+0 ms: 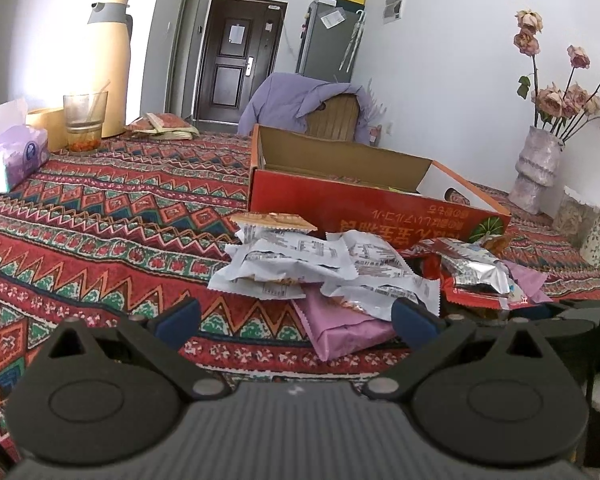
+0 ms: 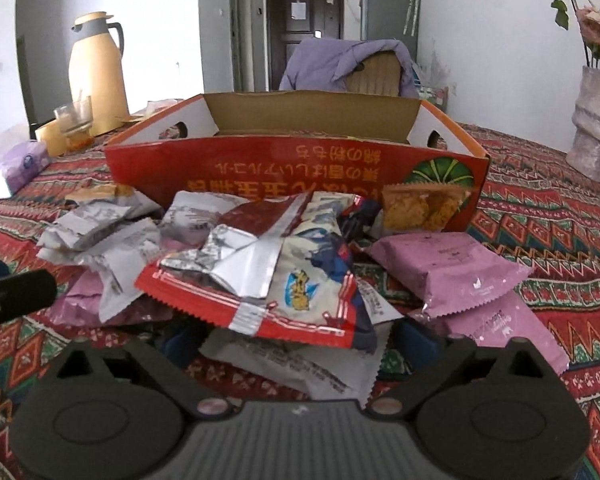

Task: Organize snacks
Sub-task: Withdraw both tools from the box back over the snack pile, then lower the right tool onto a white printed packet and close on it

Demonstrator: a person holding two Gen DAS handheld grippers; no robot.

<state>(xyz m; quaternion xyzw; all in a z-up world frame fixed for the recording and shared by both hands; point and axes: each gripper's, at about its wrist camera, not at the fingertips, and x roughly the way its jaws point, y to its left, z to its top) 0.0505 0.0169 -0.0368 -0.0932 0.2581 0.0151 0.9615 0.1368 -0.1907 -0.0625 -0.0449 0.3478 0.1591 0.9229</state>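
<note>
A pile of snack packets lies on the patterned tablecloth in front of an open red cardboard box (image 1: 364, 208) (image 2: 300, 160). In the left wrist view, white packets (image 1: 300, 264), a pink packet (image 1: 340, 328) and red and silver packets (image 1: 472, 276) lie just ahead. My left gripper (image 1: 296, 320) is open and empty, its fingers either side of the pink packet's near end. In the right wrist view a red and silver packet (image 2: 260, 276), a white packet (image 2: 300, 364), pink packets (image 2: 448, 268) and an orange snack packet (image 2: 424, 204) show. My right gripper (image 2: 296, 338) is open around the pile's near edge.
A cream thermos (image 1: 110, 68), a glass (image 1: 85, 120) and a tissue pack (image 1: 12, 156) stand at the far left. A vase of dried roses (image 1: 538, 168) stands at the right by the wall. A chair draped in purple cloth (image 1: 304, 104) stands behind the table.
</note>
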